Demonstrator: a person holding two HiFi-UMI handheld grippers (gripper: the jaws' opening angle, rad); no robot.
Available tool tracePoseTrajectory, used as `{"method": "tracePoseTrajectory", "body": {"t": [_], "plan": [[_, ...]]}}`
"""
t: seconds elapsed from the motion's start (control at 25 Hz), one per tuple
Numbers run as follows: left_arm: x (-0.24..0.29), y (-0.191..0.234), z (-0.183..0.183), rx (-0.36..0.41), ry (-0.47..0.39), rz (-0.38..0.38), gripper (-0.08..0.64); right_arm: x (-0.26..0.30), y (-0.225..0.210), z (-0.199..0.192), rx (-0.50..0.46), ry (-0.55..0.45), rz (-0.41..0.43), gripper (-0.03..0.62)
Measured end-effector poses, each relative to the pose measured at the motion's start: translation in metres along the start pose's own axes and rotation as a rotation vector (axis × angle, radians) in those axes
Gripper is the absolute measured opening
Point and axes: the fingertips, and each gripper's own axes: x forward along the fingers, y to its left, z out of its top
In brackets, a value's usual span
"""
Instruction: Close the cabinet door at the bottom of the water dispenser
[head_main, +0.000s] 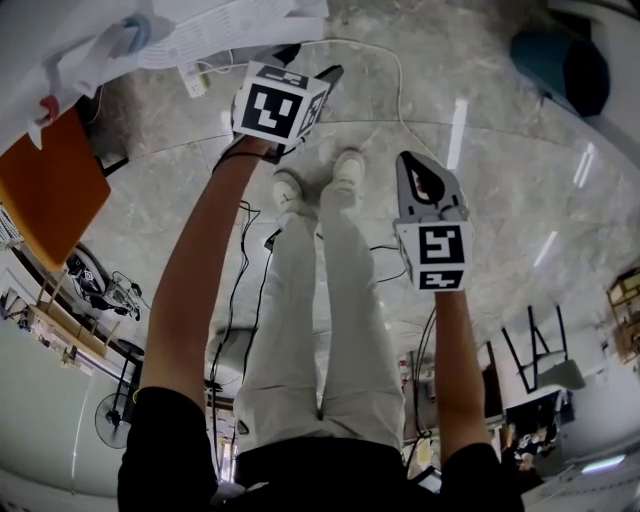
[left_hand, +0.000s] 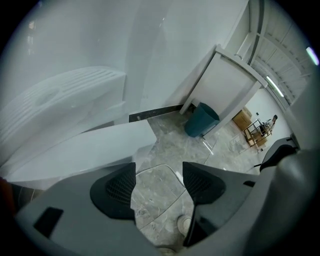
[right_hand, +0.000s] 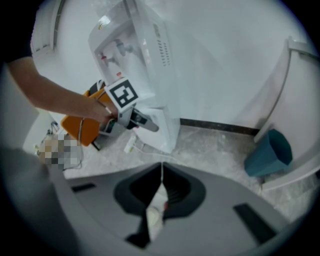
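Pointing at the water dispenser (right_hand: 145, 55) in the upper left, the left gripper (left_hand: 159, 180) holds its fingers apart, while the right gripper (right_hand: 161, 182) has them pressed together.

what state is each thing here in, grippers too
left gripper: jaws apart, nothing between them, beside the door
right gripper: jaws together, holding nothing
cabinet door: looks ajar, not yet flush with the dispenser
water dispenser: upright against the wall
teal bin: upright on the floor
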Motion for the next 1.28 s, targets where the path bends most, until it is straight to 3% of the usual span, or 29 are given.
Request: {"method": "tracePoseTrajectory", "body": {"t": [0.6,1.28], "plan": [[0.015,0.013,0.023,0.043,-0.009,0.021,0.301,0.006,-0.005,-0.006,0.003,0.019,-0.001,0.035],[0.020,0.029,0.036,0.059,-0.059,0.101,0.301,0.010,-0.003,-0.006,-0.007,0.017,-0.004,0.035]]}}
